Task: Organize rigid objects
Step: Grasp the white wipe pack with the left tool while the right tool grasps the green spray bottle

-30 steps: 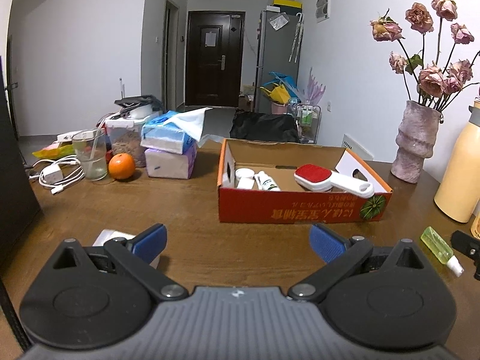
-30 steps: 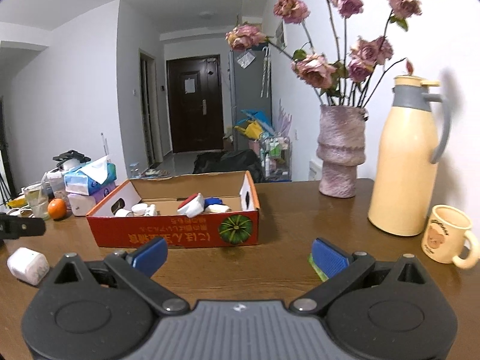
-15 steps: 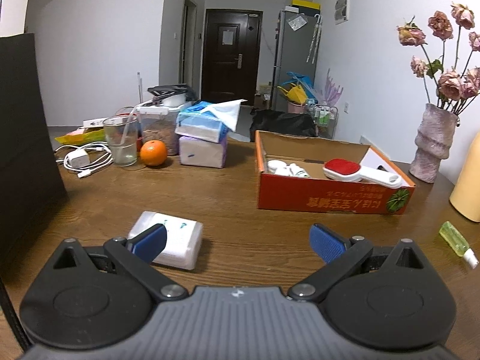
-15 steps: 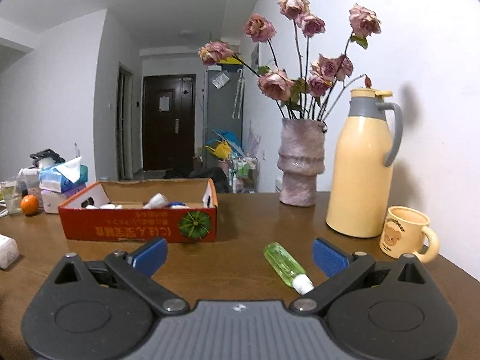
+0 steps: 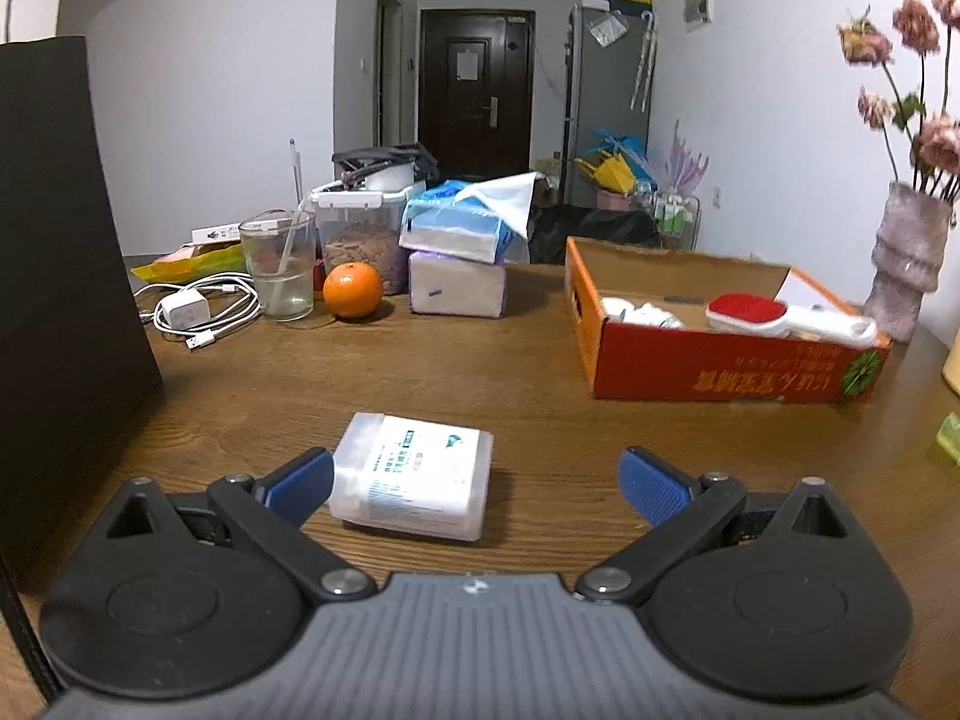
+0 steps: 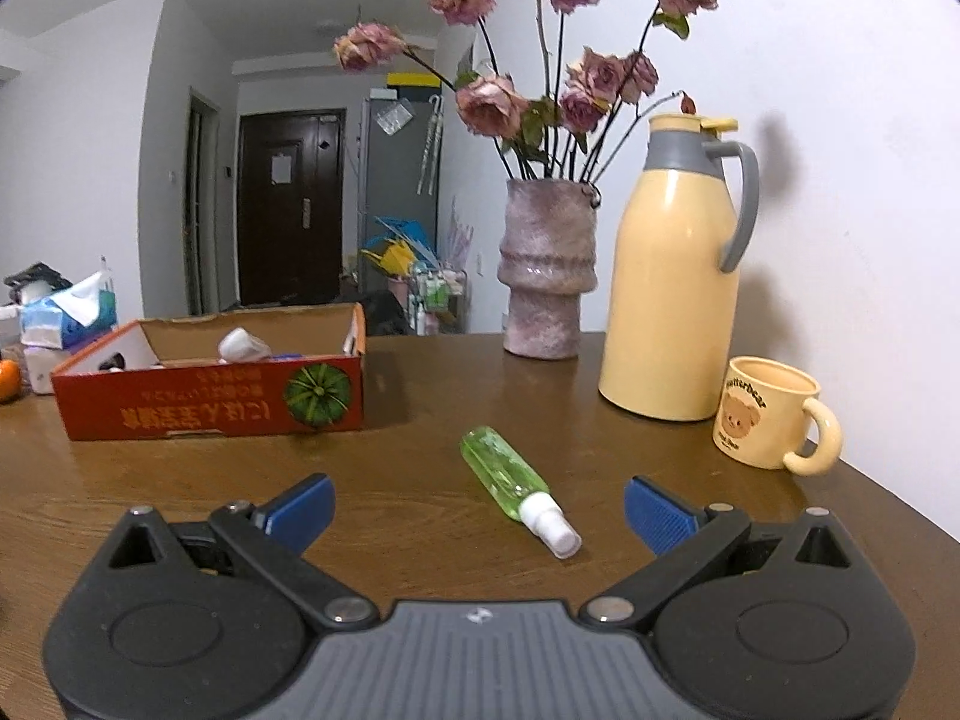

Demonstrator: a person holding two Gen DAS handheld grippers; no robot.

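Left wrist view: left gripper (image 5: 477, 480) fingers spread wide, empty; white labelled packet (image 5: 414, 475) lies between them on the surface; cardboard box (image 5: 714, 354) beyond already holds a lint brush (image 5: 780, 315) and small white items. Right wrist view: right gripper (image 6: 478, 507) fingers wide, empty; green spray bottle (image 6: 516, 489) lying flat between them, unboxed. Two items apparently outstanding.

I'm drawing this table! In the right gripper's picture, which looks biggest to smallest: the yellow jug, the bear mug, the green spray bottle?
1. Yellow jug: clearly the biggest, and the tallest.
2 and 3. Bear mug and green spray bottle: too alike to rank. The bottle lies flat, long and thin, nearer the camera; the mug is wider.
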